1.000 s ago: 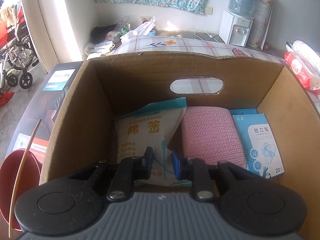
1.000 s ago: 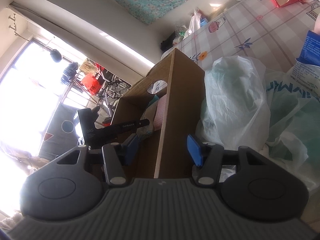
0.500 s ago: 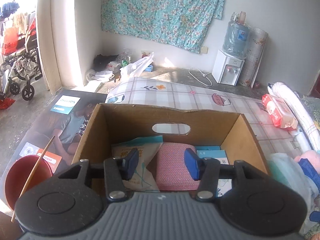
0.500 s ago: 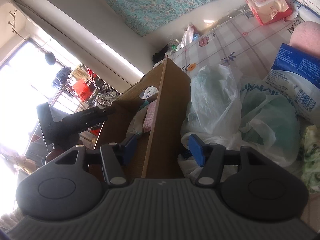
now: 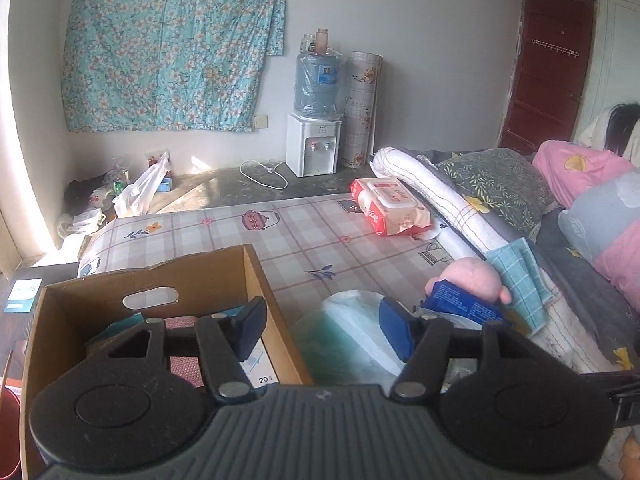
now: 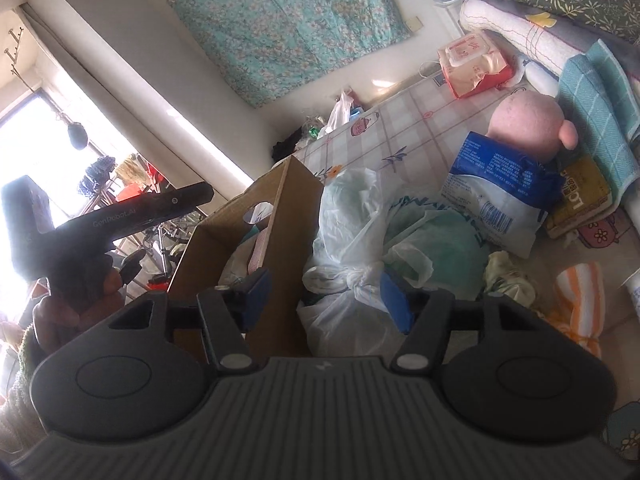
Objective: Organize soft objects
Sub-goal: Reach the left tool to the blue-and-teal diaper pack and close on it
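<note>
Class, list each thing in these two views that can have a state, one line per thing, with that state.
Left hand-held gripper: open, empty.
Right hand-held gripper: open, empty.
Brown cardboard box: open-topped, holding packets.
White plastic bag: knotted shut.
Red wet-wipes pack: lid closed.
Dark red door: closed.
Blue-and-white packet: lying against pink plush toy.

The left gripper's (image 5: 322, 330) black body hides most of the contents of the brown cardboard box (image 5: 272, 320), leaving only slivers of a pink textured pad (image 5: 180, 323) and a white packet (image 5: 256, 372), while the red plastic bucket (image 5: 8, 420) is cut by the frame's left edge.
</note>
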Tool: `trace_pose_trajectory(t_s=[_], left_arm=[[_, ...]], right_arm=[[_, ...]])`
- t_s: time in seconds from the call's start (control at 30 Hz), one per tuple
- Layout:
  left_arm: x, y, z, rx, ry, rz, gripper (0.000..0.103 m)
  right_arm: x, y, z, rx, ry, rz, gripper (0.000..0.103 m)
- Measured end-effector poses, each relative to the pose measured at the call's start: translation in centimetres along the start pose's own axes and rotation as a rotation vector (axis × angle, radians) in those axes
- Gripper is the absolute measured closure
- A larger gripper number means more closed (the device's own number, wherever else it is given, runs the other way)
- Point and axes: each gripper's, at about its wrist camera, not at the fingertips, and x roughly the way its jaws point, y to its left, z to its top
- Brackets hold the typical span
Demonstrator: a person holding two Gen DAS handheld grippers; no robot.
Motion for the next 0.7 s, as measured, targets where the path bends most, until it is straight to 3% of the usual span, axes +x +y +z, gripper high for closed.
trace_pose_trajectory(t_s=[0.2,0.33,0.47,0.7], left_arm=[[2.7,-5.5,0.1,0.072,0.053,-0.087,0.039],[5.1,-8.9,-0.4,0.098,0.112,-0.157,0.041],[8.7,-11.5,-0.8,0.049,0.214,-0.23,0.059],[14.4,-12.8,-2.3,0.013,0.365,-0.227,0.086]], right_arm=[[-2.4,-2.8,2.0,0.0,-0.051,-0.091,0.041],[-1.6,-5.4,4.3,0.025,-0.04,-0.134,0.041],[1.1,-8.2,7.1,0.041,-0.005,-0.198,0.041],[7.3,-11.9,10.5,0.041,0.091,-0.297,0.041]])
